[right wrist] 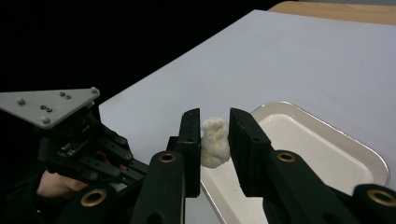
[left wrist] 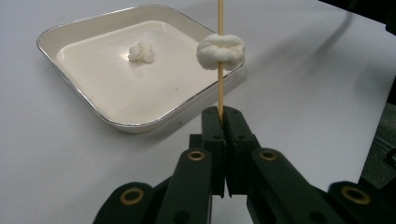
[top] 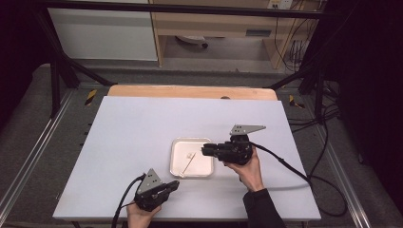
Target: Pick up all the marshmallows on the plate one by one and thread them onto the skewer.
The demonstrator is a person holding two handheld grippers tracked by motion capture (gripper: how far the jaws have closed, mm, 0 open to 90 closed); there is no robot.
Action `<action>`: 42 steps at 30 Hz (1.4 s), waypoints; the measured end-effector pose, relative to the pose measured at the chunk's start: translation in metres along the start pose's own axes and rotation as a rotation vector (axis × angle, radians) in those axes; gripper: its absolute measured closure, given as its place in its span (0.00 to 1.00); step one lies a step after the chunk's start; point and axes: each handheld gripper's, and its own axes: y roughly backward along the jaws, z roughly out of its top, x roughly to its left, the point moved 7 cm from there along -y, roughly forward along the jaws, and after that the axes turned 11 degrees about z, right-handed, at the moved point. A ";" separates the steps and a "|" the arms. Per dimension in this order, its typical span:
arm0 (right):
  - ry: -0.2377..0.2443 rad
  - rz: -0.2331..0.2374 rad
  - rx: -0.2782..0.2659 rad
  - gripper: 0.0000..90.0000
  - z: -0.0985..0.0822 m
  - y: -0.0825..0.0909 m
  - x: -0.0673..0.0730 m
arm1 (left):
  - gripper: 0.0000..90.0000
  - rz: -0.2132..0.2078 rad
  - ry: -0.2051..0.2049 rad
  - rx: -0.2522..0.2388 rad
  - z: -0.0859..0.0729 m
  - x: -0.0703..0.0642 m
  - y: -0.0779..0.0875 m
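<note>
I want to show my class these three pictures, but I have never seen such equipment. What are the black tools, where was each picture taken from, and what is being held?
A person holds a two-jaw gripper in each hand. One camera looks down from above the white table; the others ride on the grippers. The left gripper is shut on a wooden skewer with one white puffy piece threaded on it. The right gripper grips another white piece over a shallow cream tray. A third piece lies in the tray.

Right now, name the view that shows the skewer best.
The left gripper view: the skewer rises sharp from the shut left tool, one white lump threaded on. The high view shows it as a thin line over the tray.
</note>
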 end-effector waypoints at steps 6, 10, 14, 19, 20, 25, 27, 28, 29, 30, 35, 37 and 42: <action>-0.013 0.023 -0.008 0.83 0.002 -0.005 0.002 | 0.98 -0.005 -0.005 -0.008 0.001 -0.002 0.000; -0.019 0.036 -0.018 0.83 0.003 -0.006 0.002 | 0.98 -0.009 -0.004 -0.011 0.001 -0.003 0.000; -0.026 0.043 -0.015 0.83 0.002 -0.008 0.003 | 0.98 -0.011 -0.008 -0.011 0.001 -0.004 -0.001; -0.032 0.055 -0.009 0.83 0.000 -0.011 0.003 | 0.98 -0.011 -0.008 -0.014 0.001 -0.004 0.000; -0.031 0.055 -0.006 0.83 0.000 -0.011 0.002 | 0.98 -0.010 -0.008 -0.015 0.001 -0.003 0.000; -0.047 0.066 0.012 0.83 -0.003 -0.014 0.003 | 0.98 -0.015 -0.022 -0.016 0.000 -0.005 -0.001; -0.054 0.073 0.021 0.83 -0.005 -0.015 0.003 | 0.98 -0.018 -0.029 -0.013 0.000 -0.005 -0.002; -0.056 0.077 0.028 0.83 -0.006 -0.016 0.003 | 0.98 -0.021 -0.032 -0.011 0.000 -0.006 -0.002; -0.055 0.079 0.030 0.84 -0.007 -0.017 0.002 | 0.98 -0.021 -0.039 -0.008 -0.001 -0.006 -0.003; -0.058 0.085 0.031 0.84 -0.008 -0.018 0.003 | 0.98 -0.019 -0.043 -0.004 -0.001 -0.006 -0.003; -0.059 0.088 0.037 0.87 -0.012 -0.022 0.003 | 0.98 -0.006 -0.059 0.014 -0.003 -0.005 -0.004; -0.065 0.090 0.036 0.87 -0.013 -0.023 0.003 | 0.98 -0.004 -0.061 0.017 -0.003 -0.005 -0.004; -0.068 0.093 0.031 0.88 -0.016 -0.027 0.003 | 0.99 0.002 -0.064 0.021 -0.003 -0.005 -0.005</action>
